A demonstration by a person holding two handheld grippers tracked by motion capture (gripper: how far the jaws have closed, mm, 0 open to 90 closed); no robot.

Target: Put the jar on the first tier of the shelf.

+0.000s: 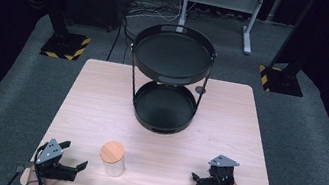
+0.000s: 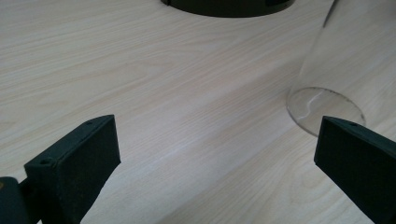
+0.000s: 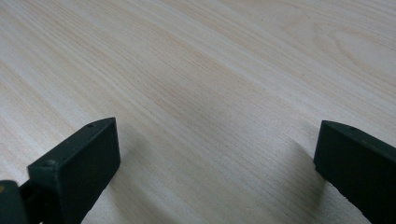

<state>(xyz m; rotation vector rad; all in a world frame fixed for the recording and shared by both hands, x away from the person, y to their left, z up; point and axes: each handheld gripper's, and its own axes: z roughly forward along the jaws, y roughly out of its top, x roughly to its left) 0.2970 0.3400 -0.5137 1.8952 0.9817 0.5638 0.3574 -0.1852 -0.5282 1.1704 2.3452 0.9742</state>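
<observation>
A clear glass jar [image 1: 113, 160] with a round wooden lid stands upright near the table's front edge, left of centre. My left gripper [image 1: 74, 157] rests on the table just left of the jar, jaws wide open and empty. Along its jaws [image 2: 217, 154] the jar's glass base [image 2: 322, 109] stands ahead to the right, apart from the pads. My right gripper [image 1: 197, 179] sits at the front right, held by a hand, open with bare wood between its jaws [image 3: 217, 154]. A black two-tier round tray stand [image 1: 169, 80] stands at the back middle, both tiers empty.
The light wooden table [image 1: 99, 107] stands on grey carpet. Black stands with yellow-striped bases [image 1: 64, 45] and a metal frame [image 1: 221, 0] lie beyond the far edge. The lower tray's rim [image 2: 229, 5] shows at the top of the left gripper view.
</observation>
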